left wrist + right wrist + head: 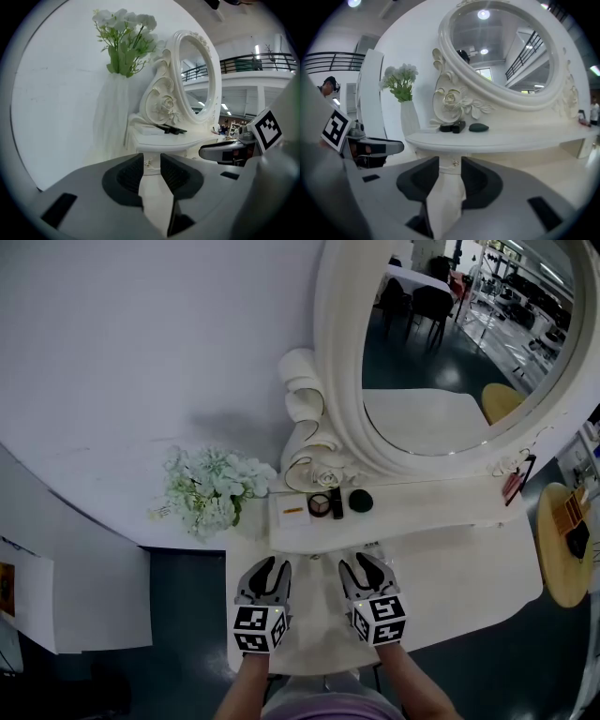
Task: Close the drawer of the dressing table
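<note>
The white dressing table (469, 568) carries a big oval mirror (441, 343) and a raised shelf (422, 507). Under the shelf's middle sits a small drawer front with a little gold knob (455, 162), and the left gripper view shows the same knob (148, 163). How far the drawer stands out I cannot tell. My left gripper (267, 570) (152, 161) and right gripper (361, 563) (451, 164) hover side by side over the tabletop's near part, both pointing at the drawer. Each has a narrow gap between its pads with nothing in it, and neither touches the drawer.
On the shelf lie a white box (291, 510), a compact (321, 504) and a dark round case (361, 501). A vase of white flowers (211, 488) stands at the table's left end by the wall. A round wooden stool (567, 540) stands at the right.
</note>
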The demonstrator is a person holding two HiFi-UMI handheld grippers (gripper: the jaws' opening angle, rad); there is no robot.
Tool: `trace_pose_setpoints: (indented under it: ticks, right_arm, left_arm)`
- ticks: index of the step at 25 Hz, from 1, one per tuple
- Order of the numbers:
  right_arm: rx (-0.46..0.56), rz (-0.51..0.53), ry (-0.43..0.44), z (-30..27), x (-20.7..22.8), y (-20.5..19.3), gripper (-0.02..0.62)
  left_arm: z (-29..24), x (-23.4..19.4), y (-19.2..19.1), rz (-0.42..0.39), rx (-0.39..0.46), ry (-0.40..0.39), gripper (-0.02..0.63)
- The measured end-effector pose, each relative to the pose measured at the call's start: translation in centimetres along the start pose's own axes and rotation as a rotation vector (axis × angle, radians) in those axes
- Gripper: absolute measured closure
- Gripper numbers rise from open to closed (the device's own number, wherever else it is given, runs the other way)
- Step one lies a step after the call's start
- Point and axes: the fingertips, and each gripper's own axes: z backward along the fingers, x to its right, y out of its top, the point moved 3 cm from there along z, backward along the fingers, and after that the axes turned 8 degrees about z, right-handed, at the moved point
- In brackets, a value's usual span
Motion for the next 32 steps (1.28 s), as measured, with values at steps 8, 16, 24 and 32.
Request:
trace_pose_setpoints:
  ticks: [8, 16, 24, 32]
  right_arm:
    - [0.038, -0.010, 0.008, 2.8, -0.6, 0.3, 0.524]
    - [0.070, -0.014, 0.013, 5.3, -1.7, 0.4, 0.572]
    - [0.107, -0.025, 0.016, 7.9, -2.1, 0.8, 0.591]
    - [0.141, -0.046, 0.017, 10.3, -1.9, 0.9, 0.592]
  left_arm:
    - [2.1, 1.9, -0.5, -0.021, 0.011, -0.018, 0.533]
    - [4.6, 2.8, -0.7, -0.032, 0.035, -0.006, 0.572]
    - [6.6, 3.9, -0.6, -0.034, 0.063, 0.003, 0.601]
    - [8.1, 5.6, -0.5, -0.033, 0.086, -0.018, 0.603]
